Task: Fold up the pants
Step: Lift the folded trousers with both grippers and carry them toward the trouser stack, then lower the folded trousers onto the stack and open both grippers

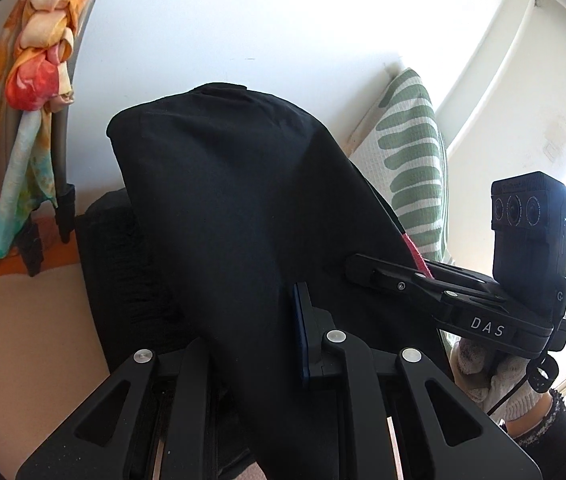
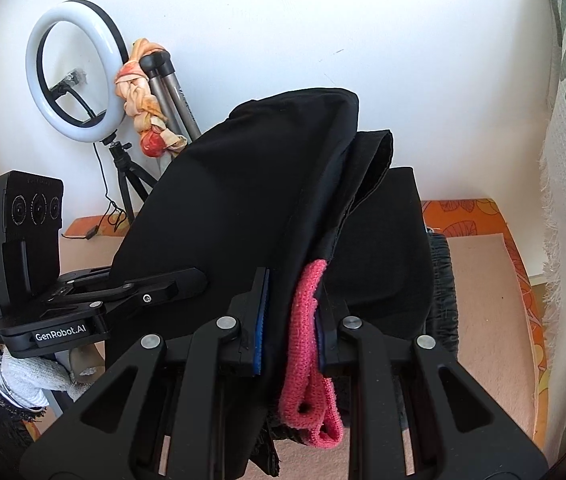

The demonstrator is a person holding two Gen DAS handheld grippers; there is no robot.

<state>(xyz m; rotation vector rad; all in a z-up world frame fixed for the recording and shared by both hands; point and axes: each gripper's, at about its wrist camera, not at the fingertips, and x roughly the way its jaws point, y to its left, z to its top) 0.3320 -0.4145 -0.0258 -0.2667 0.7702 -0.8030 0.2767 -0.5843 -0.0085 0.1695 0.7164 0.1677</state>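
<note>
A: Item 1, black pants (image 1: 243, 208). Location?

B: Lifted off the bed, hung as a doubled sheet between both tools. The fold rises away from each camera toward the white wall; loose cloth drops below the jaws, out of frame.

A: Item 2, left gripper (image 1: 251, 340). Jaw state?

B: Nearly closed, gripping the black cloth. The blue pad (image 1: 302, 336) presses one face of the cloth; the other finger is hidden behind the fabric.

A: Item 3, right gripper (image 2: 289, 316). Jaw state?

B: Clamped on the pants at a pink knit band (image 2: 307, 320), probably waistband trim. Black cloth and pink band both sit between the 2 blue pads.

A: Governing relation for the coming move?

B: The 2 grips sit side by side on 1 edge. In the left wrist view the right gripper is just beside, to the right; in the right wrist view the left gripper (image 2: 199, 280) is just beside, to the left. The garment's long axis runs forward and up from both jaws, so the free end lies beyond the jaws, not between them.

A: Surface below?

B: Peach bedcover (image 2: 479, 280), orange patterned border; a dark elastic-edged garment (image 2: 441, 288) lies under the held cloth.

A: Nearer hand?

B: Neither. My judgement: both must travel together to lay the fold flat.
</note>
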